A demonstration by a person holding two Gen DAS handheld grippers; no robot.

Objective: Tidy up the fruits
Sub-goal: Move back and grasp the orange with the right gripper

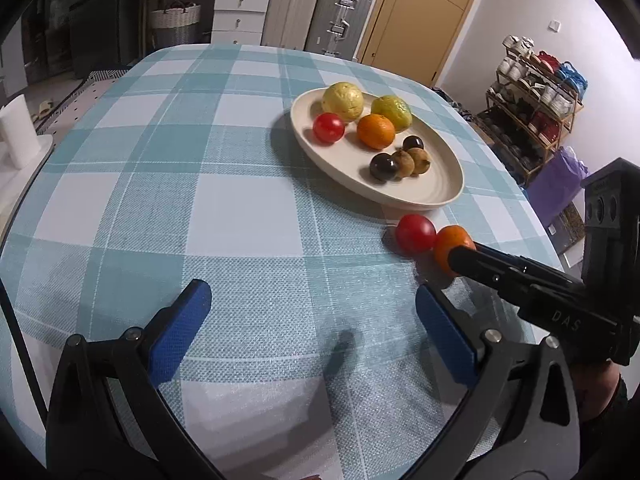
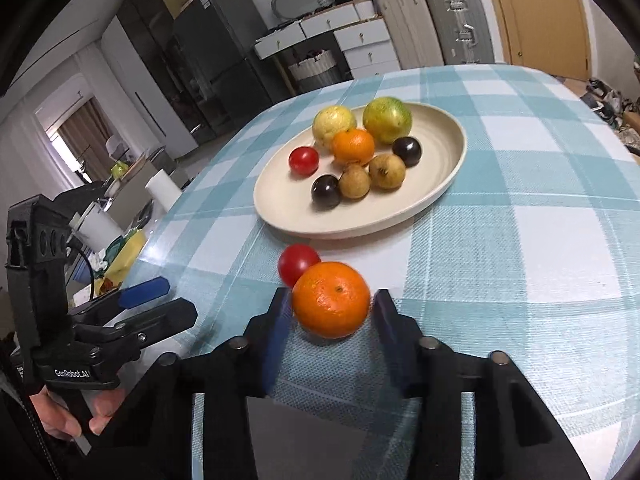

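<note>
Loose orange [image 2: 331, 300] on the checked counter [image 2: 520, 240], just short of the cream plate's [image 2: 456, 152] near rim and touching a loose red tomato [image 2: 298, 265] that lies between it and the plate. Right gripper [image 2: 331, 312] straddling the orange, one blue finger on each side, the fruit squarely in the gap. Left-side finger at or almost at the skin, a slim gap showing on the other side; parted, not yet clamped, as far as can be judged, with slight blur on the fingers. Seen from the left wrist view, the right gripper's black fingers reaching in at the orange [image 1: 452, 246] from the side away from the plate.

Left gripper [image 1: 312, 316] spread wide and grasping nothing, hovering over bare cloth, farther from the plate than either loose fruit. Right gripper clearly the nearer one.

Already on the plate: another orange, another tomato, two yellow-green fruits, two dark round ones, two small brown ones.

Round fruit, so no long axis to align to. Likely next: squeeze shut, lift, carry forward over the tomato to the plate. Risk: nudging the touching tomato and setting it rolling.
</note>
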